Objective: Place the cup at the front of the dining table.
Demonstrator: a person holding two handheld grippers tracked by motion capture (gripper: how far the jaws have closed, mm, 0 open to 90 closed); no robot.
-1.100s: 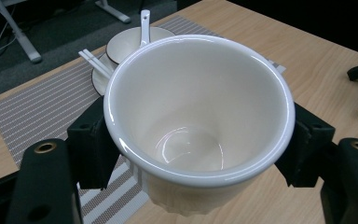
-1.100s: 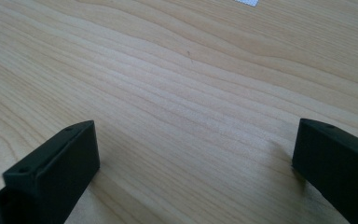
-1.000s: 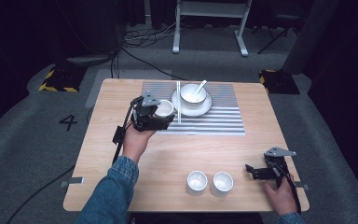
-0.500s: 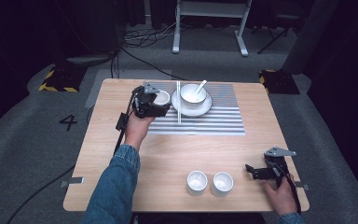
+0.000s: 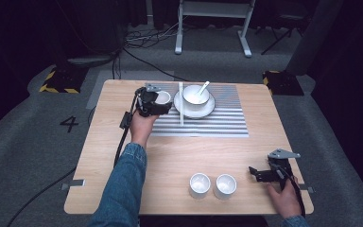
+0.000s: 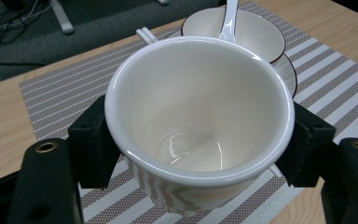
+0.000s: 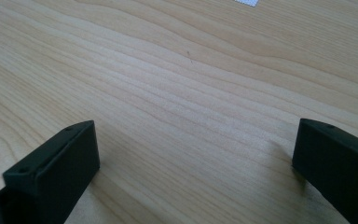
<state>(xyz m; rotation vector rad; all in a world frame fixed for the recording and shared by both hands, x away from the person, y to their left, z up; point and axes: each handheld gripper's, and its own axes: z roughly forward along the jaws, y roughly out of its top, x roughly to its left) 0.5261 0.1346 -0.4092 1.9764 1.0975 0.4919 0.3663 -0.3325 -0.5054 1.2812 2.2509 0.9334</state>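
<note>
The pale wooden table (image 7: pixel 177 93) shows smooth, matt grain. The grey-and-white striped woven placemat (image 6: pixel 70 88) looks coarse-textured cloth. The glossy white ceramic cup (image 6: pixel 200 116) mirrors the light, as do the 2 small white cups (image 5: pixel 212 185).

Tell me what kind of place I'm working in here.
Probably a staged recording setup, not a home: a wooden table set with a striped placemat stands on grey carpet among loose floor cables, with hazard-striped blocks beside it.
</note>
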